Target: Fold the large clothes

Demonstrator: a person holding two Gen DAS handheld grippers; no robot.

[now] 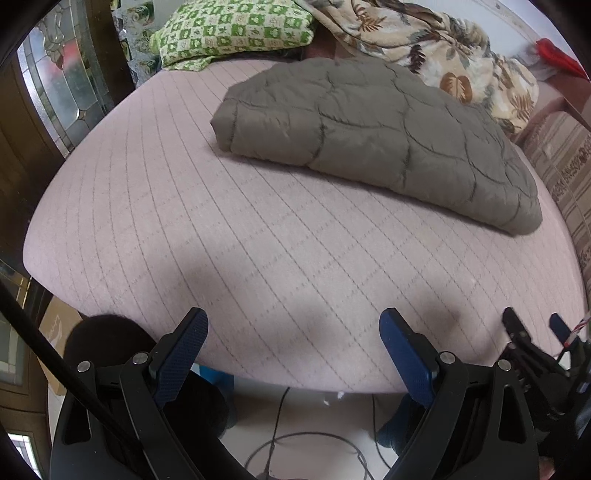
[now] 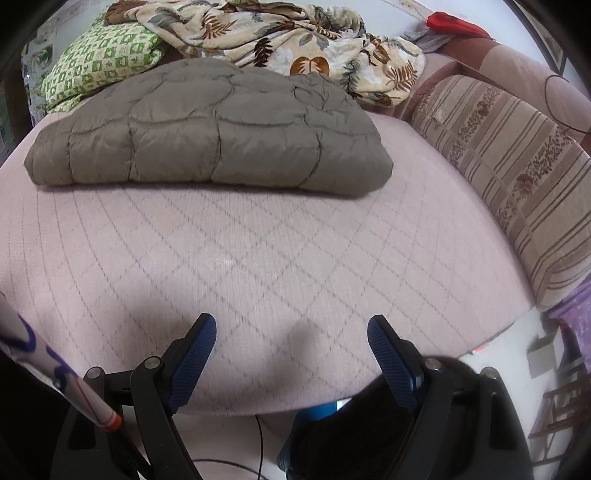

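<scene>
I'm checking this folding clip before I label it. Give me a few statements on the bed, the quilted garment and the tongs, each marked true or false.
1. The grey-brown quilted garment lies folded on the pink bed cover. True.
2. The left tongs are clamped on the garment. False: they stand open over bare cover, well short of it.
3. The right tongs are open and hold nothing. True.
4. The green checked cushion sits on top of the garment. False: it lies behind it, at the far end of the bed.
5. A leaf-print blanket is bunched up behind the garment. True.
</scene>
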